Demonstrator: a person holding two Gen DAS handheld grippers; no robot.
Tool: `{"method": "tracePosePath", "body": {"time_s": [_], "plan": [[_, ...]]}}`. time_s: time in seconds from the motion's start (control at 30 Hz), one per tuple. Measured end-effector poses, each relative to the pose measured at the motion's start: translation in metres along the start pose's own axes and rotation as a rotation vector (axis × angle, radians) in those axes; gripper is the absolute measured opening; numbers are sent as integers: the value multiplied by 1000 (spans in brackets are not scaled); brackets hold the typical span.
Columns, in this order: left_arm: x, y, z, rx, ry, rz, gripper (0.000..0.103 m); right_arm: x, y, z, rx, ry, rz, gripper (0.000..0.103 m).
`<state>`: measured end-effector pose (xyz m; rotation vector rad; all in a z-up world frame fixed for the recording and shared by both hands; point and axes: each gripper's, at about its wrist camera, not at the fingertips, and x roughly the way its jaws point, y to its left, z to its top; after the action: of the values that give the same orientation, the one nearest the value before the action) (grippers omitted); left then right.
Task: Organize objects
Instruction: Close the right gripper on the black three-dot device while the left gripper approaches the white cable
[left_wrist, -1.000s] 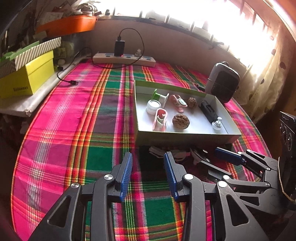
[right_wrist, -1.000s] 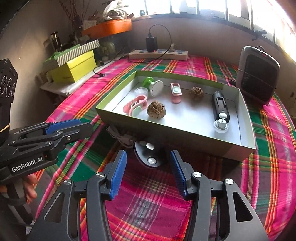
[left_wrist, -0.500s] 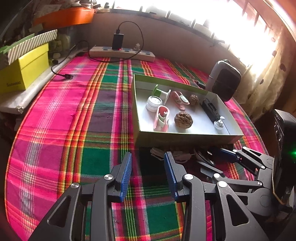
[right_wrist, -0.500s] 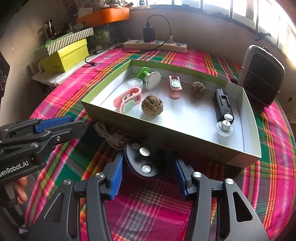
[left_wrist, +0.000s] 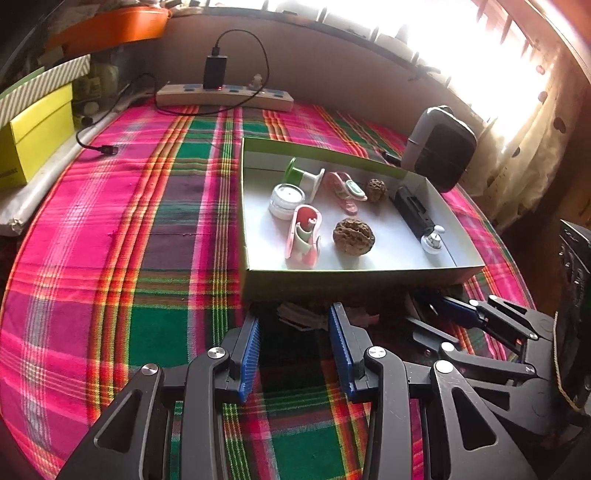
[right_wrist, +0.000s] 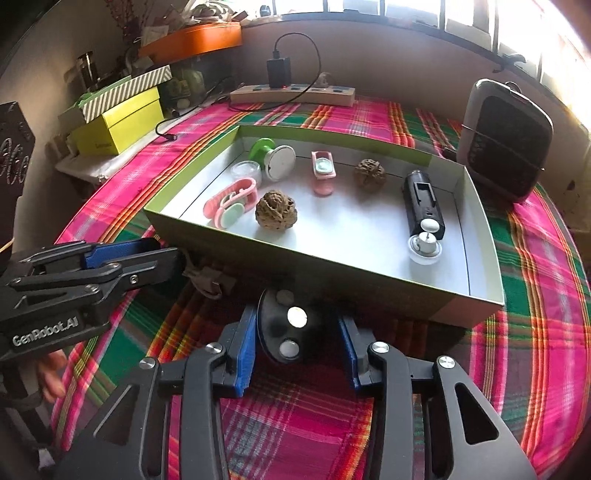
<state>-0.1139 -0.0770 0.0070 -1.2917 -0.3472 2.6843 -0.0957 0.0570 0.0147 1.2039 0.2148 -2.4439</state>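
A shallow green-edged box (left_wrist: 354, 275) (right_wrist: 469, 266) on the plaid cloth holds a green spool, a white jar, two pink clips, two walnuts (right_wrist: 276, 210), a black device and a small white piece. A black oval object with round buttons (right_wrist: 286, 328) lies on the cloth in front of the box, between the open fingers of my right gripper (right_wrist: 297, 343). A grey crumpled strap (left_wrist: 306, 314) (right_wrist: 207, 278) lies beside it, just beyond my open, empty left gripper (left_wrist: 293, 343). The right gripper also shows in the left wrist view (left_wrist: 458, 314).
A black-and-grey heater (right_wrist: 504, 140) stands right of the box. A power strip with a plugged charger (right_wrist: 291, 92) lies at the table's far edge. Yellow and striped boxes (right_wrist: 118, 110) are stacked at the left. A cable end (left_wrist: 105, 149) lies on the cloth.
My right gripper has moved forward, so the black oval object now sits between its fingers. My left gripper has edged toward the box and strap.
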Motion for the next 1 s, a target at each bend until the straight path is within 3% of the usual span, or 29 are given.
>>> {"method": "tracePosePath", "body": {"time_s": [1.0], "plan": [[-7,-47,-29,143,57,-96,34,-21,-27,-21,56,-11,-32,40]]}}
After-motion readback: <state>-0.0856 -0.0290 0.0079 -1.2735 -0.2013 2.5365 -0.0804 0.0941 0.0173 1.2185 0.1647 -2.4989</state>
